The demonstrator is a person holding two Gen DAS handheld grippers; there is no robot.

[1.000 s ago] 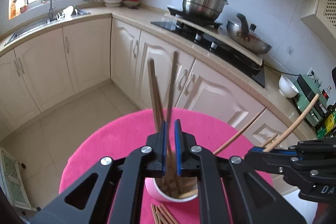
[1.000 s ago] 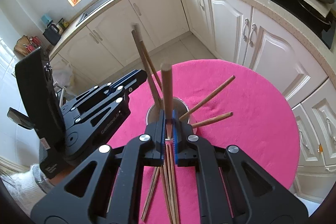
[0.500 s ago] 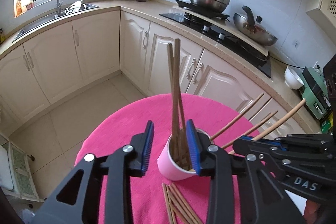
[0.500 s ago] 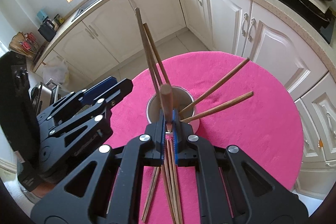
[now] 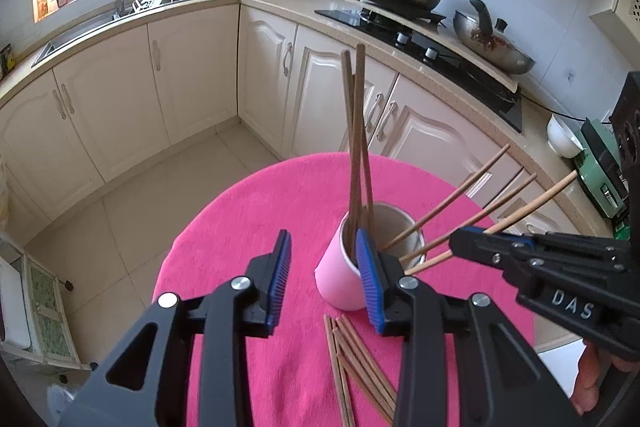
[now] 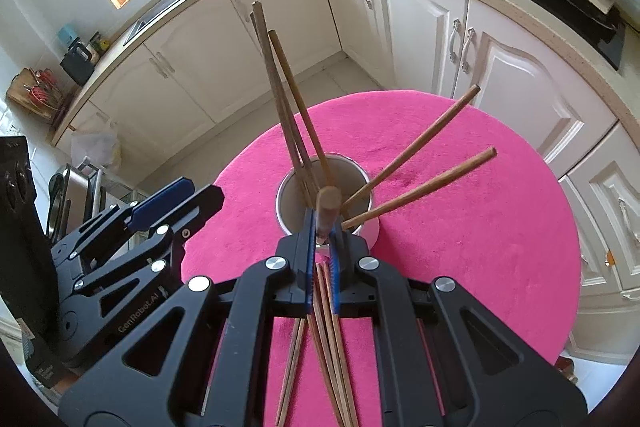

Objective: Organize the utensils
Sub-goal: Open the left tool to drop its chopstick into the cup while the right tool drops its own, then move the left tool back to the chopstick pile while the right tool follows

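Pink-clothed round table point(image 5: 248, 227) carries the pink cup point(image 5: 344, 279) mid-top, loose chopsticks point(image 5: 352, 367) at its near edge. Left gripper point(image 5: 324, 283), spread and empty, sits beside the cup. Right gripper point(image 6: 322, 251) pinches one chopstick point(image 6: 327, 207) steeply over the cup's mouth.

you've got open pink cloth point(image 6: 500, 247) right of the cup point(image 6: 370, 229); splayed chopsticks point(image 6: 420, 139) fence its mouth, loose chopsticks point(image 5: 352, 367) clutter the near side.
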